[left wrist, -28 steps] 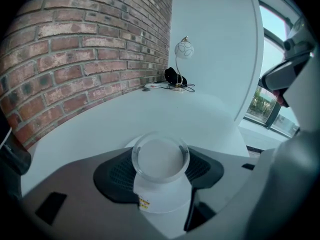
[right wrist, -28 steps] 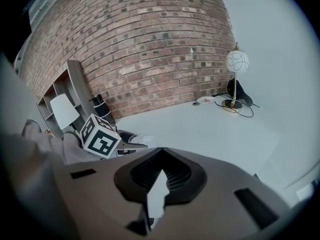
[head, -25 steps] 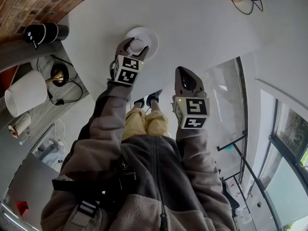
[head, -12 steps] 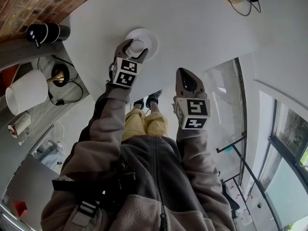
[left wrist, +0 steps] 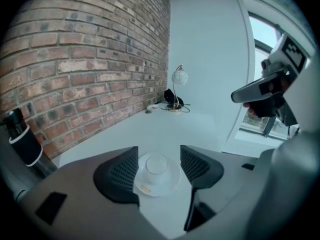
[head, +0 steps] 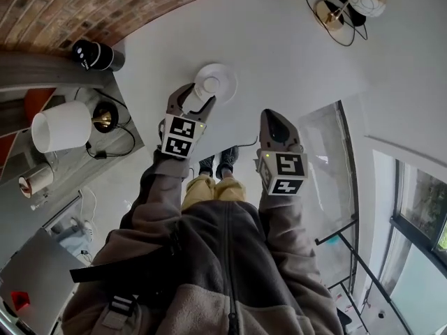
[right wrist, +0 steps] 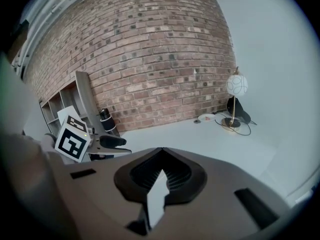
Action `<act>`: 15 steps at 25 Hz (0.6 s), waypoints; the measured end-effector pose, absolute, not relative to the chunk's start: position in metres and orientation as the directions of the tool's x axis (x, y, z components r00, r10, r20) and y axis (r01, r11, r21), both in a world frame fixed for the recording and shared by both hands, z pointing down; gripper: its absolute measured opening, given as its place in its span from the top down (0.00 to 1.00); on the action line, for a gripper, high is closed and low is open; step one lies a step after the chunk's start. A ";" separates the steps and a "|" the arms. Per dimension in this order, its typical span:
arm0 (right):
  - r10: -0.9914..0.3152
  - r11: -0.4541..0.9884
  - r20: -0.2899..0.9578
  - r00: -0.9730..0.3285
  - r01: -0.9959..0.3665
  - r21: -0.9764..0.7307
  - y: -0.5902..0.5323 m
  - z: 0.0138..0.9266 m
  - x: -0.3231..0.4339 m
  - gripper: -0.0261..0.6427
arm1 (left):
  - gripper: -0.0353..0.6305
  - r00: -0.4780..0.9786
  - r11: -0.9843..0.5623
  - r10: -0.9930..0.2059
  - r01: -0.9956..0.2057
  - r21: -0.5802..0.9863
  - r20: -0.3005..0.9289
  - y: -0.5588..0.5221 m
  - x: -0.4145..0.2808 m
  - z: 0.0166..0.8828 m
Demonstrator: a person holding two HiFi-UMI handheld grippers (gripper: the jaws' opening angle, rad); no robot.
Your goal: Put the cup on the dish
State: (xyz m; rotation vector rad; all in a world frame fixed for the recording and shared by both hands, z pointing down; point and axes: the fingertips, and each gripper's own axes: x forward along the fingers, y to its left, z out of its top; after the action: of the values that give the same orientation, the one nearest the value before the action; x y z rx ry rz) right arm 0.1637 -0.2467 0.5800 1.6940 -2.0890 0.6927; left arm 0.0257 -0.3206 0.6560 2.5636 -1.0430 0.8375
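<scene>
Left gripper view: cup [left wrist: 157,164] on dish [left wrist: 171,182], between parted left tongs [left wrist: 159,156].

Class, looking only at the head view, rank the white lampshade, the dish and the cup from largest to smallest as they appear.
1. white lampshade
2. dish
3. cup, standing on the dish

The lampshade may lie at a different distance from the camera, so its lead holds for apparent size only.
</scene>
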 end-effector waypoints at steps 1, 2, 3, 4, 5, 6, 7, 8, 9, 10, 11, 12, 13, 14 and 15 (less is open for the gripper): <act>-0.811 0.163 0.545 -0.212 -0.977 -0.138 -0.248 0.571 0.163 0.96 | 0.54 0.589 -0.709 -0.570 -0.705 0.019 0.574 -0.318 0.025 0.642; -0.822 0.166 0.530 -0.211 -0.977 -0.132 -0.248 0.561 0.162 0.96 | 0.54 0.596 -0.706 -0.582 -0.708 0.020 0.553 -0.316 0.024 0.627; -0.831 0.167 0.515 -0.210 -0.978 -0.128 -0.249 0.551 0.161 0.96 | 0.54 0.602 -0.703 -0.595 -0.711 0.019 0.532 -0.314 0.023 0.613; -0.840 0.168 0.501 -0.208 -0.978 -0.125 -0.249 0.541 0.160 0.96 | 0.55 0.606 -0.699 -0.609 -0.715 0.015 0.511 -0.312 0.021 0.599; -0.848 0.169 0.487 -0.208 -0.978 -0.123 -0.249 0.531 0.159 0.96 | 0.56 0.608 -0.694 -0.625 -0.719 0.008 0.490 -0.311 0.019 0.585; -0.855 0.171 0.474 -0.208 -0.978 -0.121 -0.248 0.522 0.157 0.96 | 0.64 0.609 -0.689 -0.639 -0.725 0.001 0.470 -0.309 0.017 0.572; -0.863 0.174 0.461 -0.209 -0.978 -0.117 -0.248 0.512 0.156 0.96 | 0.65 0.609 -0.683 -0.653 -0.730 -0.004 0.450 -0.308 0.014 0.560; -0.871 0.179 0.444 -0.210 -0.977 -0.111 -0.249 0.503 0.155 0.96 | 0.65 0.608 -0.677 -0.667 -0.736 -0.008 0.430 -0.307 0.012 0.548; -0.880 0.186 0.424 -0.214 -0.977 -0.106 -0.249 0.493 0.153 0.96 | 0.66 0.607 -0.670 -0.681 -0.742 -0.015 0.409 -0.307 0.009 0.535; -0.888 0.192 0.405 -0.217 -0.976 -0.102 -0.250 0.484 0.151 0.96 | 0.70 0.603 -0.662 -0.696 -0.749 -0.024 0.389 -0.307 0.006 0.522; -0.895 0.197 0.389 -0.220 -0.975 -0.098 -0.251 0.475 0.150 0.96 | 0.74 0.598 -0.653 -0.711 -0.756 -0.032 0.370 -0.307 0.003 0.510; -0.900 0.202 0.375 -0.223 -0.975 -0.094 -0.252 0.468 0.148 0.96 | 0.76 0.594 -0.645 -0.723 -0.763 -0.039 0.353 -0.308 0.001 0.499; -0.904 0.206 0.363 -0.225 -0.974 -0.091 -0.252 0.461 0.146 0.96 | 0.76 0.591 -0.639 -0.733 -0.768 -0.042 0.337 -0.308 -0.002 0.488; -0.908 0.210 0.352 -0.229 -0.973 -0.090 -0.252 0.454 0.143 0.96 | 0.76 0.590 -0.634 -0.740 -0.772 -0.044 0.323 -0.307 -0.004 0.478; -0.911 0.214 0.341 -0.232 -0.973 -0.092 -0.252 0.448 0.141 0.96 | 0.76 0.588 -0.630 -0.747 -0.776 -0.046 0.309 -0.306 -0.006 0.469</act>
State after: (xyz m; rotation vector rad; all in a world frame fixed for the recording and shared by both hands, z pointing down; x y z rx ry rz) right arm 0.1412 -0.2516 0.4476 1.7966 -2.2716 0.4253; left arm -0.0061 -0.3060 0.4691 2.7150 -1.3051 0.4612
